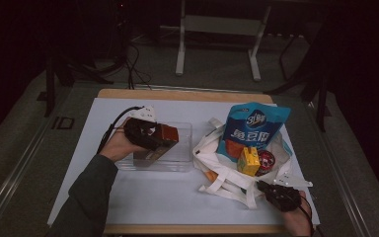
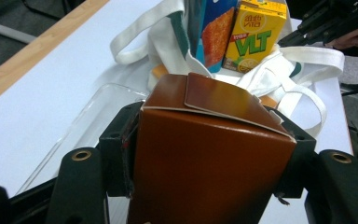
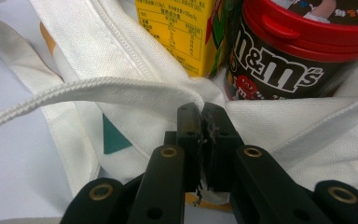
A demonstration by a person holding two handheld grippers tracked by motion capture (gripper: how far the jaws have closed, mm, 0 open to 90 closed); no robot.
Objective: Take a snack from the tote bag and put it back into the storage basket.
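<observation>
My left gripper (image 1: 145,134) is shut on a glossy brown carton box (image 1: 164,134), with a jaw pressing each side of the box (image 2: 209,154). The box hangs just above a clear plastic tray (image 1: 182,163) at the table's left middle. A white tote bag (image 1: 217,170) lies at the right and holds a blue snack bag (image 1: 254,126), a yellow VLT drink carton (image 1: 248,162) and a red-lidded m&m's tub (image 1: 266,160). My right gripper (image 3: 201,121) is shut on a fold of the tote's white cloth (image 3: 135,93), just in front of the tub (image 3: 284,60).
A white sheet (image 1: 153,197) covers the wooden table, bare in front of the tray. The tote's loose straps (image 1: 227,190) sprawl toward the front edge. Beyond the table stand a metal frame (image 1: 217,29) and cables on a dark floor.
</observation>
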